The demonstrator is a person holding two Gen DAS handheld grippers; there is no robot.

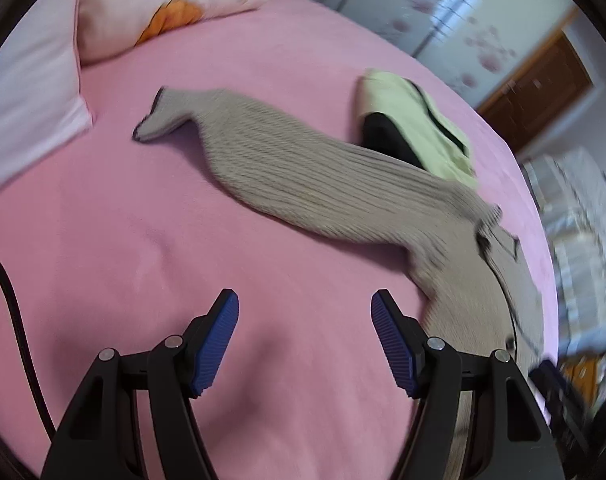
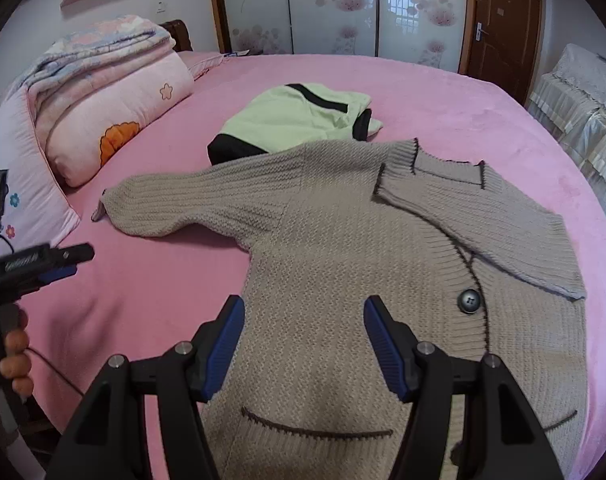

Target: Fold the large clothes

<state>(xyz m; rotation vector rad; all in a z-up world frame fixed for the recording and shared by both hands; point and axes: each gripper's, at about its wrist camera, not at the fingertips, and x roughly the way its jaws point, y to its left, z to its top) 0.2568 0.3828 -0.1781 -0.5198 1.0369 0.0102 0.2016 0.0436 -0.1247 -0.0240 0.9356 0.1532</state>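
Note:
A beige knit cardigan [image 2: 343, 248] with dark trim and a dark button [image 2: 468, 300] lies flat on the pink bed [image 2: 151, 280]. One sleeve stretches out to the left [image 2: 191, 204]; the other is folded across the chest [image 2: 483, 220]. My right gripper [image 2: 303, 344] is open and empty above the cardigan's lower body. My left gripper [image 1: 305, 336] is open and empty over bare pink sheet, with the outstretched sleeve [image 1: 303, 168] ahead of it. The left gripper also shows at the left edge of the right wrist view [image 2: 63, 264].
A folded pale green and black garment [image 2: 295, 120] lies beyond the cardigan. Rolled pink quilts and pillows [image 2: 103, 104] sit at the bed's head on the left. Flowered wardrobe doors [image 2: 323, 4], a brown door [image 2: 503, 28] and covered furniture [image 2: 583, 100] stand beyond the bed.

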